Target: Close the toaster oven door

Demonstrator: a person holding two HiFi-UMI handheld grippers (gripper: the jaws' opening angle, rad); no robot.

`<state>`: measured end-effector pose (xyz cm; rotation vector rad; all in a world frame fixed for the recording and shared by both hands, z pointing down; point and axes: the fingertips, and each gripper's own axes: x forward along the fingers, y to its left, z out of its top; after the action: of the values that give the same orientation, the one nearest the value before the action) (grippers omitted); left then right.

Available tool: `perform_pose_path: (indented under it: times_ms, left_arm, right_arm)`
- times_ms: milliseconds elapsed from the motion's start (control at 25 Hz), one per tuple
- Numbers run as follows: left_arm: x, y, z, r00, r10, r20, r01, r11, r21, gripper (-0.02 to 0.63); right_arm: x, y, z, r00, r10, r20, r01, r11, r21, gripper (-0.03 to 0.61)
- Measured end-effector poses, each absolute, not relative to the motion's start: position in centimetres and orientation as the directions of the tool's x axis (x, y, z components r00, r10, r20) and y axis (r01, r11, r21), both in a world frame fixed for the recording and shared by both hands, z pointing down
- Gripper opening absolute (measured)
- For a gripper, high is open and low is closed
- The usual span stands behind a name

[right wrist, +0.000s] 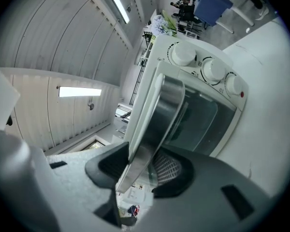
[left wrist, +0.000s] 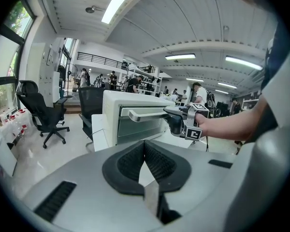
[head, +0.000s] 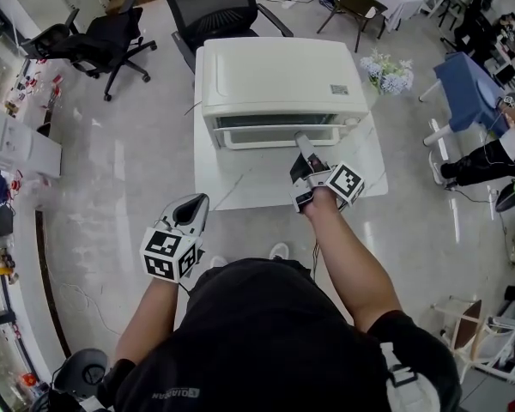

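Nearest, low by the person's body: left tongs point(head: 191, 206), pads together, nothing in them, parked by the near corner of the white marble-look surface point(head: 249, 187). They take no part.

Further out: right tongs point(head: 301, 142), held about level, reaching across the surface to the oven front. Pads stand wide apart, astride the flat brushed-metal handle bar point(right wrist: 159, 110). The bar lies against one pad and the ribbed face of the other shows bare beside it, so I read a loose straddle, not a pinch.

The glass toaster oven door point(left wrist: 137, 129) stands nearly upright on the front of the cream-white boxy toaster oven point(head: 283, 71), on the far half of the surface. Whether its top edge is fully seated I cannot tell.

Step in hand, as I judge it: the last stretch of the swing shut. Next move calls for a steady push on the bar until door meets frame, then drawing the tongs straight back so they don't drag it open again. Nothing seen between door and frame. Keep off the row of three cream round knobs point(right wrist: 212, 70) beside the door.

Beyond: black mesh office chair point(head: 210, 3) just behind the surface, black castor chair point(head: 103, 37) far left, bunch of pale flowers point(head: 388, 71) to the right, seated person point(head: 489, 157) farther right. None in the path.
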<state>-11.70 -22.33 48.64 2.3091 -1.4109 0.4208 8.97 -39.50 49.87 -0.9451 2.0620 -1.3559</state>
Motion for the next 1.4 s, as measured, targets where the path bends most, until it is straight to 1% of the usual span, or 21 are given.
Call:
perform_pose_path:
  times_ms: [800,880,960,1160,1400]
  left_arm:
    - [-11.1,-22.7,48.4,0.407,-0.799,0.443,-0.913,-0.366,0.179,0.003]
    - [-11.1,-22.7,48.3,0.410,-0.799,0.441,-0.912,-0.370,0.178,0.003]
    - [-11.0,-22.6,48.2,0.415,-0.796,0.440,-0.909,-0.376,0.177,0.003]
    - [-10.8,-22.4,48.2,0.435,-0.786,0.438,-0.900,-0.399,0.177,0.003]
    - [-10.4,-22.1,48.1,0.470,-0.772,0.427,-0.881,-0.437,0.180,0.003]
  right_arm:
    - [8.4,-42.3,49.0,-0.668,-0.744,-0.018,-0.280,0.273,-0.921,0.153]
    - [8.5,-42.4,48.9,-0.661,-0.750,-0.018,-0.282,0.271,-0.920,0.156]
    - [8.6,-42.2,48.9,-0.655,-0.756,-0.018,-0.281,0.265,-0.922,0.175]
    - [9.5,-41.1,49.1,-0.635,-0.772,-0.015,-0.294,0.260,-0.920,0.178]
    - [10.6,-38.2,50.1,-0.609,-0.793,-0.018,-0.262,0.222,-0.939,0.178]
